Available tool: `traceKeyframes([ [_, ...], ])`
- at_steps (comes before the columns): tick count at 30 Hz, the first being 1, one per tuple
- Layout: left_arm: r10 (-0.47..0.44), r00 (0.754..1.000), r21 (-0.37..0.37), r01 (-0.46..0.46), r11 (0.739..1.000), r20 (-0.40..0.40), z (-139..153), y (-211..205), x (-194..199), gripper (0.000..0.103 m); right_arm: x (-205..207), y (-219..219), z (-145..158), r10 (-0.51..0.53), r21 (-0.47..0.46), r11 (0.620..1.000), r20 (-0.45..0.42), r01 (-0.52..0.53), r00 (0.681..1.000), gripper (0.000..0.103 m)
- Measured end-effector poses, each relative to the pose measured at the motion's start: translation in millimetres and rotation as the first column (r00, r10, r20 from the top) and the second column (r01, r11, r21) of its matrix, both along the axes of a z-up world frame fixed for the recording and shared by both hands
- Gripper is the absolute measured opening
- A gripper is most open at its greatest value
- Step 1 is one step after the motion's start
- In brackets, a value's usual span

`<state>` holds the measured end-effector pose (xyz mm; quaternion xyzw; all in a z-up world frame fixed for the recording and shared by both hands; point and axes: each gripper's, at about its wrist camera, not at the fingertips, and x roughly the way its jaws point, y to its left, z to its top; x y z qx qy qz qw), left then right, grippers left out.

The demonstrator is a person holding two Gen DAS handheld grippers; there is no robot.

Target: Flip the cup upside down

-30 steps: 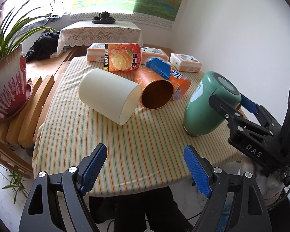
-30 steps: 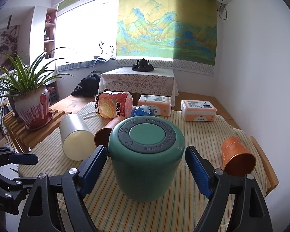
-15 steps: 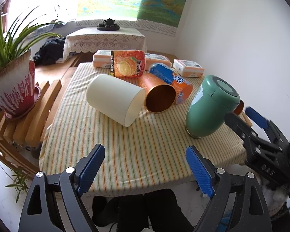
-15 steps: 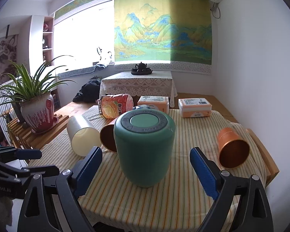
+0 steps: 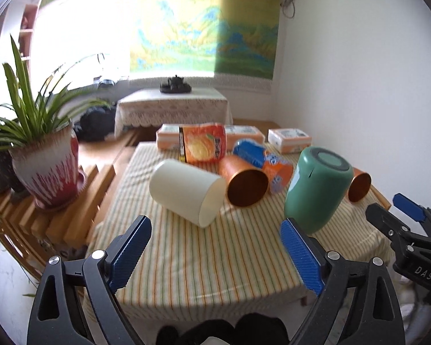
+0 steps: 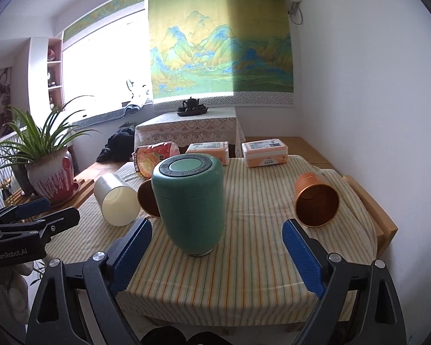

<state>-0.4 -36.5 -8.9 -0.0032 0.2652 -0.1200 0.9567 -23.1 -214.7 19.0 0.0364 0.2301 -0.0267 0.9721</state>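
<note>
A green cup point(image 6: 189, 204) stands upside down on the striped table, its grey-ringed base facing up; it also shows in the left wrist view point(image 5: 316, 189). My right gripper point(image 6: 217, 253) is open and empty, in front of the cup near the table's front edge, apart from it. My left gripper point(image 5: 215, 247) is open and empty, held before the table's front edge. The right gripper point(image 5: 396, 215) shows at the right of the left wrist view. The left gripper point(image 6: 40, 212) shows at the left of the right wrist view.
A white cup point(image 5: 186, 191) and a copper cup point(image 5: 242, 179) lie on their sides at the table's middle. Another copper cup point(image 6: 314, 201) lies at the right. Snack bags point(image 5: 204, 145) and tissue packs point(image 6: 264, 152) sit at the back. A potted plant point(image 5: 47, 155) stands on a wooden rack left.
Both grippers have drawn back from the table and tilted up. The right gripper's fingers, which flanked the green cup, now stand clear in front of it. The cup stays upside down.
</note>
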Motion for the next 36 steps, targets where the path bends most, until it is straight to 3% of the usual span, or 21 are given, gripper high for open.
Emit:
traceKeyframes([
  [14, 0.075, 0.986, 0.013, -0.078, 0.997, 0.148, 17, 3, -19, 0.098, -15, -9, 19, -0.098, -0.040, 0.994, 0.085, 0.101, 0.992, 0.090],
  [36, 0.128, 0.977, 0.006, -0.131, 0.991, 0.171, 7, 9, -12, 0.102, -11, -8, 10, -0.103, -0.031, 0.994, 0.087, 0.106, 0.991, 0.090],
])
